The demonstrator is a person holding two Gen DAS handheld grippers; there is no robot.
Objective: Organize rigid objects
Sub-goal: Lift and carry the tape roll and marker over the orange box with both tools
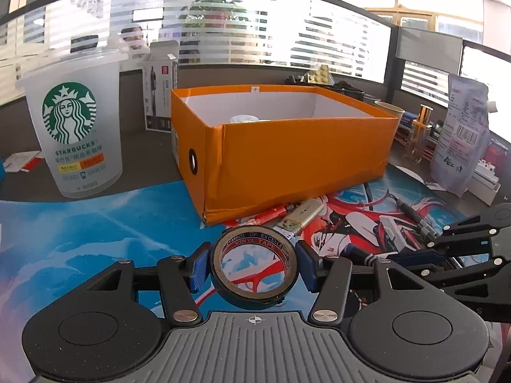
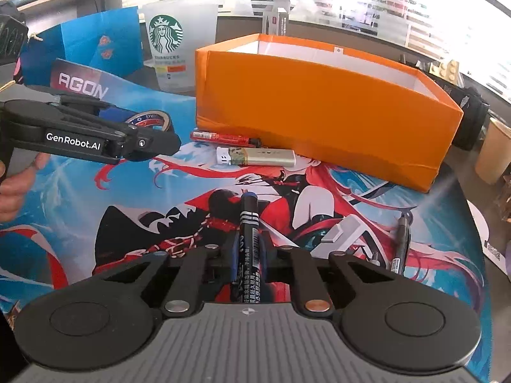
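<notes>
My left gripper (image 1: 254, 266) is shut on a black roll of vinyl tape (image 1: 255, 236), its blue pads pressing the roll's two sides just above the printed mat. An open orange box (image 1: 287, 146) stands straight ahead, with something pale lying inside. In front of the box lie a red pen (image 1: 271, 215) and a gold lighter (image 1: 300, 215). My right gripper (image 2: 249, 249) is shut on a black marker (image 2: 249, 223) that points away along its fingers. From the right wrist view the left gripper (image 2: 137, 127) and its tape roll (image 2: 153, 118) hang at the left. The orange box (image 2: 319, 105) is behind.
A Starbucks cup (image 1: 73, 127) stands left of the box, with a pen carton (image 1: 158, 95) behind it. A black pen (image 2: 400, 242) lies on the mat at the right. A blue paper bag (image 2: 95, 41), a paper cup (image 2: 491, 153) and a plastic packet (image 1: 460, 134) ring the mat. A person's hand (image 2: 12, 185) grips the left handle.
</notes>
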